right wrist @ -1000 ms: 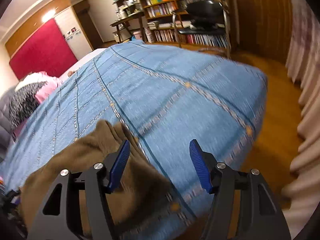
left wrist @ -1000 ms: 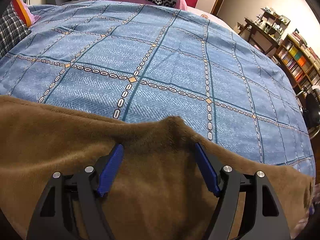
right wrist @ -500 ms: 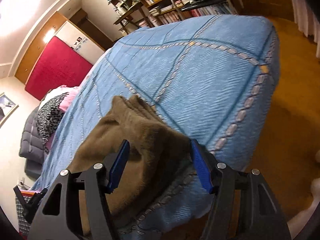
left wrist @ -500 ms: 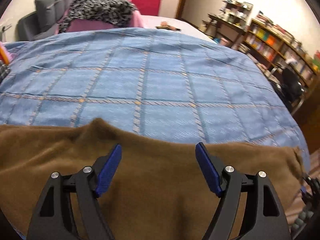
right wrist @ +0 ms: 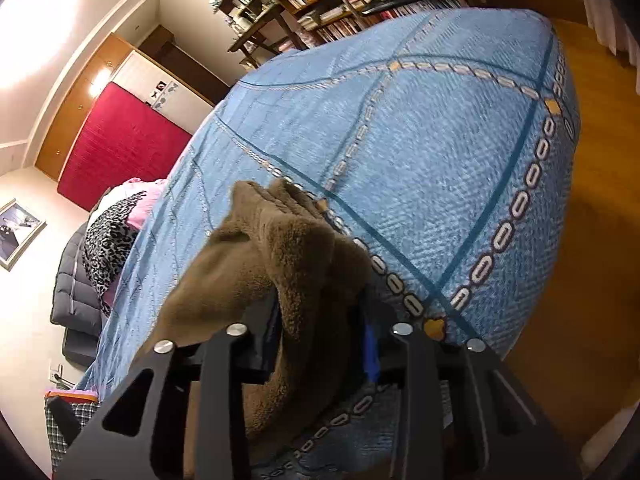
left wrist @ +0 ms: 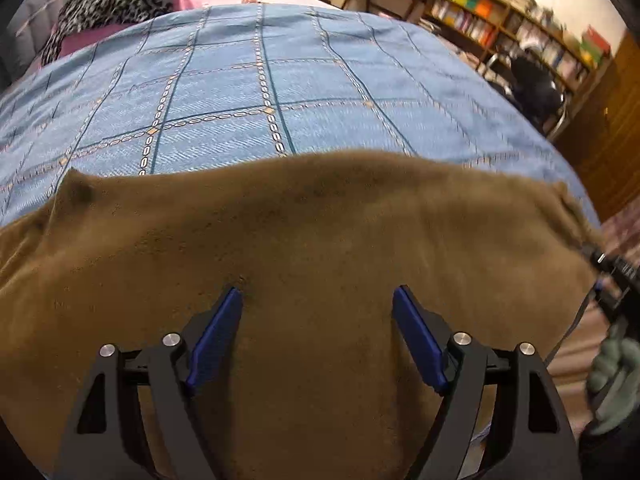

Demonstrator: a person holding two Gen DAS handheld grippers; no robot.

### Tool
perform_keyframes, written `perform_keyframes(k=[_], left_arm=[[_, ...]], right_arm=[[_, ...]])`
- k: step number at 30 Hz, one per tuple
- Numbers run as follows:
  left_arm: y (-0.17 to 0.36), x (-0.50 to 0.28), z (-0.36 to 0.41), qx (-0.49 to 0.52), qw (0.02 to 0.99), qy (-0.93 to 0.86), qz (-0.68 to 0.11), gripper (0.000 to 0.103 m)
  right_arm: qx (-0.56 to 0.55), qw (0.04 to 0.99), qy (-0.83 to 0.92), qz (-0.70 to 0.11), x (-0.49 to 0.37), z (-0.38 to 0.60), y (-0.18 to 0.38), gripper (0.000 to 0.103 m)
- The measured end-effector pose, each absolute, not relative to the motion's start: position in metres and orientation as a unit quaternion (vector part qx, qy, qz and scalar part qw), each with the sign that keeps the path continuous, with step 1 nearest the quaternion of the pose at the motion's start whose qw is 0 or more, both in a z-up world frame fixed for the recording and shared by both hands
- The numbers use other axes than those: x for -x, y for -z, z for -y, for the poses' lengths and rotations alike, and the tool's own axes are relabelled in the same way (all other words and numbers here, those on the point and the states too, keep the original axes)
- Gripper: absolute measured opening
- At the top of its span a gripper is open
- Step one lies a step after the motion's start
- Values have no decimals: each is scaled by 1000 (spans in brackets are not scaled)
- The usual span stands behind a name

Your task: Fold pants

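A bedroom, bookshelves along the far wall, and the whole job laid out on a bed under a blue checked bedspread. The brown fleece pants lie in a long band along the bed's near edge, reaching toward its right-hand corner, and that's a sensible place for them: flat, spread out, plenty of bare bedspread beyond for a fold to land on. My right tongs have just been closing, and there's cloth between them now, a bunched end of the pants up by that corner, the pile squeezed between the jaws and rising in a soft ridge ahead of them. I'd say I've pinched it there because an end is what you carry across in a fold. My left tongs have been opening and stand wide, both blue pads clear of each other with nothing gripped; only the flat brown cloth lies under them. They hover over the middle of the garment, I reckon to find a second hold so the cloth lifts evenly. The risk, as I judge it: thick fleece may slip out of a one-sided pinch.
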State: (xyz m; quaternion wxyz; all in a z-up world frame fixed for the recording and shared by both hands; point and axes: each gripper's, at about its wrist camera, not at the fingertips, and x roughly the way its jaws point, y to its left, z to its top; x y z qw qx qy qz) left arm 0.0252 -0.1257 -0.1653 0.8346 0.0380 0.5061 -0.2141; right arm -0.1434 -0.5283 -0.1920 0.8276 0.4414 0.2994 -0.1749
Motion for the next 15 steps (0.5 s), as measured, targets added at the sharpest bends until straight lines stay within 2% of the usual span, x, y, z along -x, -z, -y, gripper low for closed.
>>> perform_keyframes(k=[5,15], left_arm=[[164,-26,123,-33,834,219,-505,79],[121,-36,95,33,847,229,-478,79]], right_arm=[[-405,861,144,-273,141,509,148,29],[-329,916,43,-227,115,441,61,29]])
